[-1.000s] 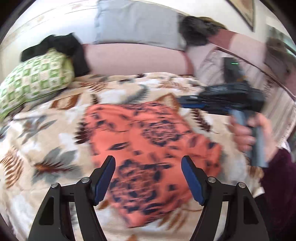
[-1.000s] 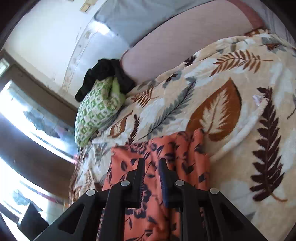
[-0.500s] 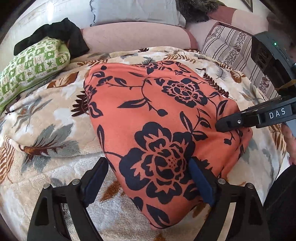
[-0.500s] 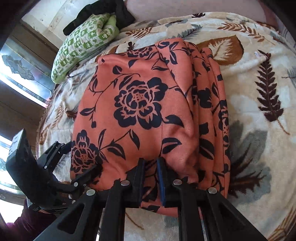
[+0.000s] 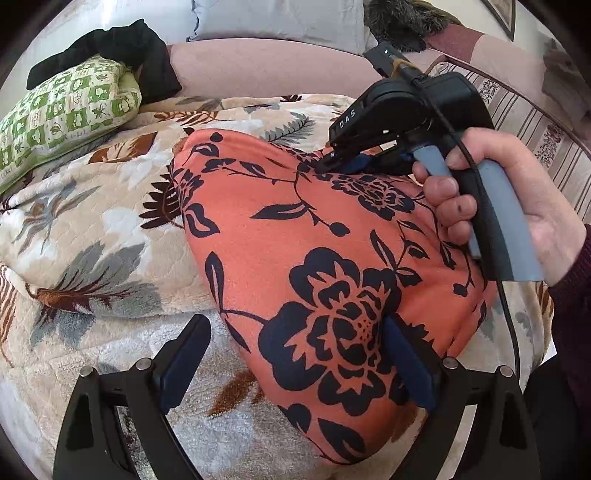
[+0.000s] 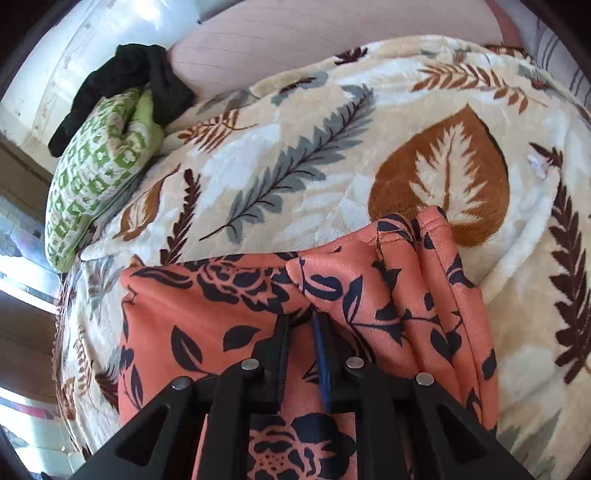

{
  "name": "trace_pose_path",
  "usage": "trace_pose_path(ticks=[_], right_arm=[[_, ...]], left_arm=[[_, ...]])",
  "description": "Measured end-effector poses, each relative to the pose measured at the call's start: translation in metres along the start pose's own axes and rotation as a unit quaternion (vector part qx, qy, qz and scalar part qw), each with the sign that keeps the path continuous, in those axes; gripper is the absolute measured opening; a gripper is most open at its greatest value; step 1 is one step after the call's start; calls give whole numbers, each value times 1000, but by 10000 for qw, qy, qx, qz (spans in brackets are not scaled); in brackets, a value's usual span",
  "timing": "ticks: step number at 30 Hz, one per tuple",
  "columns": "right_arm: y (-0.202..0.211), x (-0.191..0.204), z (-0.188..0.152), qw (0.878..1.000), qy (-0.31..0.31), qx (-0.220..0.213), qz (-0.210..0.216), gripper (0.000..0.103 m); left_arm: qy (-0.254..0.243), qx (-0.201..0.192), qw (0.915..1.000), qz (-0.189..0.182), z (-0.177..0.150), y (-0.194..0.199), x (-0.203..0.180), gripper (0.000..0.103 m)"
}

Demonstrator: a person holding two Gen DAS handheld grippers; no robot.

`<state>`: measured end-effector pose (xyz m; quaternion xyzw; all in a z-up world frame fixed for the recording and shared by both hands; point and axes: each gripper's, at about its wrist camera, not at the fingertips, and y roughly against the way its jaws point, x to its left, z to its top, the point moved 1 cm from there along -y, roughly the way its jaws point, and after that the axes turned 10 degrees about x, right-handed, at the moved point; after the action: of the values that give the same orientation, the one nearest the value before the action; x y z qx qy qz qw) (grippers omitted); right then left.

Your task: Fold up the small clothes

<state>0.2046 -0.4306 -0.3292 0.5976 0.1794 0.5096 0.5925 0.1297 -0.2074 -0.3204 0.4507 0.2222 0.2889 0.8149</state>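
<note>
An orange garment with a black flower print (image 5: 295,229) lies bunched on the leaf-patterned blanket (image 5: 92,240). My left gripper (image 5: 295,325) is at its near edge with jaws opening wide. The cloth bulges between the fingers; the right finger (image 5: 402,354) lies against it and the left one stands clear over the blanket. My right gripper (image 5: 332,162), held by a hand (image 5: 517,203), is at the far side. In the right wrist view the right gripper (image 6: 301,319) is shut on a fold of the orange garment (image 6: 207,310), with pleated layers to its right.
A green patterned pillow (image 5: 62,114) with a black cloth (image 5: 122,44) on it lies at the back left. A pink bolster (image 5: 266,70) and a grey pillow (image 5: 280,18) line the back. A striped cushion (image 5: 535,122) is at the right. The leaf blanket (image 6: 295,147) stretches beyond the garment.
My right gripper has travelled from the garment's right side across to its far part, still pinching cloth. My left gripper has sunk toward the garment and its jaws have spread wider.
</note>
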Motion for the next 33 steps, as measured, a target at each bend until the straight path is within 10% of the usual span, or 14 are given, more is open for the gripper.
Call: trace_pose_path(ticks=[14,29,33], right_arm=[[-19,75,8,9914,1114,65,680,19],[37,4,-27,9978,555,-207,-288,18],[43,-22,-50,9989,355,-263,177,18]], left_arm=[[84,15,9999,83,0,-4,0,98],[184,-358,9990,203,18,22,8,98],[709,-370,9967,163,28,15,33,98]])
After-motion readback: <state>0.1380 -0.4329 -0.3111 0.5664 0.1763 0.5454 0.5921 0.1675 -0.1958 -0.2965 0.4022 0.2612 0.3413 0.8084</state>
